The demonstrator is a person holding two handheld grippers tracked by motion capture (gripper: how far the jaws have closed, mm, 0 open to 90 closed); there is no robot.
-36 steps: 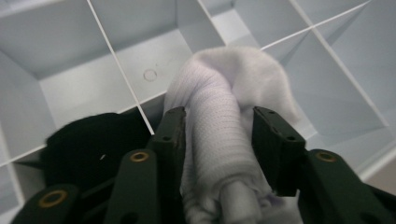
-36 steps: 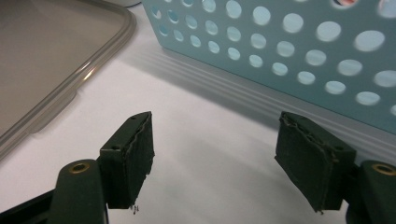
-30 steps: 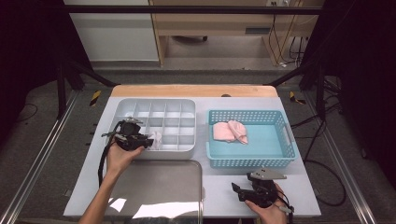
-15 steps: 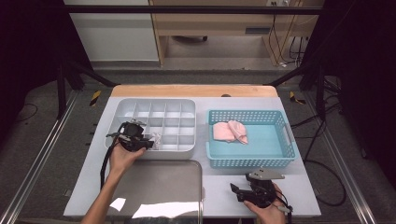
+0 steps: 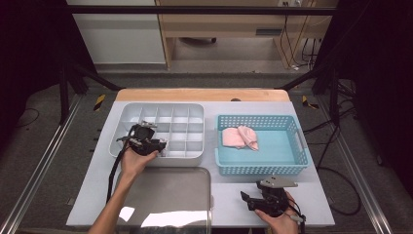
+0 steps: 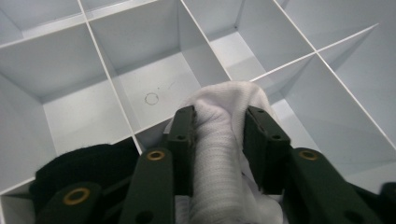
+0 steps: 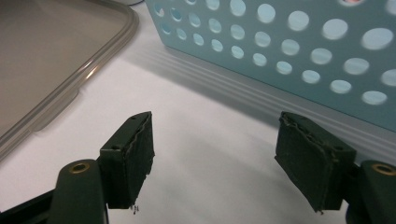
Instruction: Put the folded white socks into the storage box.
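My left gripper point(image 5: 159, 145) reaches into the front row of the grey divided organizer point(image 5: 160, 109). In the left gripper view its jaws point(image 6: 218, 116) hold a rolled white sock point(image 6: 219, 158), which bulges past the pads above a front compartment. The jaws have just been opening a little, and the sock is still pinched between them. A black sock point(image 6: 88, 163) lies in the compartment beside it. My right gripper point(image 5: 246, 199) rests low on the white table near the front edge, open point(image 7: 217, 140), with nothing between its fingers.
A light blue perforated basket point(image 5: 263, 168) stands right of the organizer with pink socks point(image 5: 238, 137) inside; its wall point(image 7: 289, 42) is just ahead of my right gripper. A clear flat lid point(image 5: 165, 195) lies in front of the organizer, and its rim point(image 7: 88, 70) shows left of the right jaws.
My left hand has shifted slightly to the right over the organizer's front row. The right hand has stayed where it was.
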